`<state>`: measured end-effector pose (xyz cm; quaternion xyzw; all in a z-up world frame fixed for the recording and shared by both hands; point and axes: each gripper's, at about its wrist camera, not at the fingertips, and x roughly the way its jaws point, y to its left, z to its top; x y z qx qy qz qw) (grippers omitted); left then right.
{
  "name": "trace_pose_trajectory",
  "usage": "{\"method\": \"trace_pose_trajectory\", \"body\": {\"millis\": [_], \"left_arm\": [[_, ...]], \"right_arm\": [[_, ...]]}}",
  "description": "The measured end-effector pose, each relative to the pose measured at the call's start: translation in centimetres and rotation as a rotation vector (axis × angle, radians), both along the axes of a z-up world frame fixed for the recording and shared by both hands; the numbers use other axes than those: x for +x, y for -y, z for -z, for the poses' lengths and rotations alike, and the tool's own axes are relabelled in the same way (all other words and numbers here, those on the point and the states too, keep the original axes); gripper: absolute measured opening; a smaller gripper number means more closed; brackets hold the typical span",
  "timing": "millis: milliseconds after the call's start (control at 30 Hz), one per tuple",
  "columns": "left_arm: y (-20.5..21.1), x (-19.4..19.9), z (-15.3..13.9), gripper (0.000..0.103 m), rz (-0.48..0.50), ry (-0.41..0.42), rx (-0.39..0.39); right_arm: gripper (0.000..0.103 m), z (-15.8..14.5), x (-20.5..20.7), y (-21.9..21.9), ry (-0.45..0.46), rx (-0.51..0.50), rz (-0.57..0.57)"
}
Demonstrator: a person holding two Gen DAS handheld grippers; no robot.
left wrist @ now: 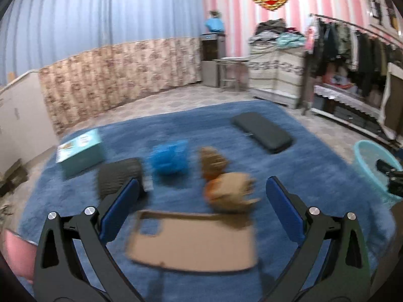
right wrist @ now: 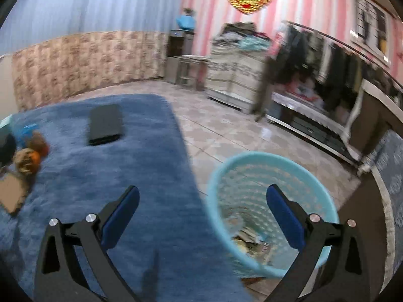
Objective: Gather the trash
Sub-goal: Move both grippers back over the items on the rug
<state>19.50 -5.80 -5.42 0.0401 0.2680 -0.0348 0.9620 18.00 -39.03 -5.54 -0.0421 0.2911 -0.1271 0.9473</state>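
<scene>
From the left wrist view the left gripper (left wrist: 201, 188) hangs with its jaws spread wide and nothing between them. Below it on the blue rug (left wrist: 314, 176) lies a flat cardboard piece (left wrist: 194, 244), blurred; just above it are a crumpled brown wad (left wrist: 229, 192), another brownish lump (left wrist: 211, 161), a blue crumpled bag (left wrist: 168, 159), a dark roll (left wrist: 121, 176) half hidden by a finger, and a teal box (left wrist: 80, 151). The basket (left wrist: 372, 166) is cut off at the right edge.

From the right wrist view the right gripper (right wrist: 202, 198) is likewise released and empty — the light blue basket (right wrist: 226, 176) sits at lower right on the tiled floor (right wrist: 226, 130), scraps inside too smeared to name.
</scene>
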Motion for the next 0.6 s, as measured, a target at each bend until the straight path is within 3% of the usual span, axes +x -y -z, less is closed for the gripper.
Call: {"method": "trace_pose_trajectory", "body": {"millis": [333, 600], "left_arm": [[-9.0, 0.4, 0.4, 0.098, -0.137, -0.021, -0.012], [-12.6, 0.7, 1.0, 0.098, -0.219, -0.028, -0.035]], "right_arm": [[0.099, 1.0, 2.6, -11.0, -0.057, 0.026, -0.231], [0.098, 0.7, 4.8, -18.1, -0.076, 0.028, -0.380]]}}
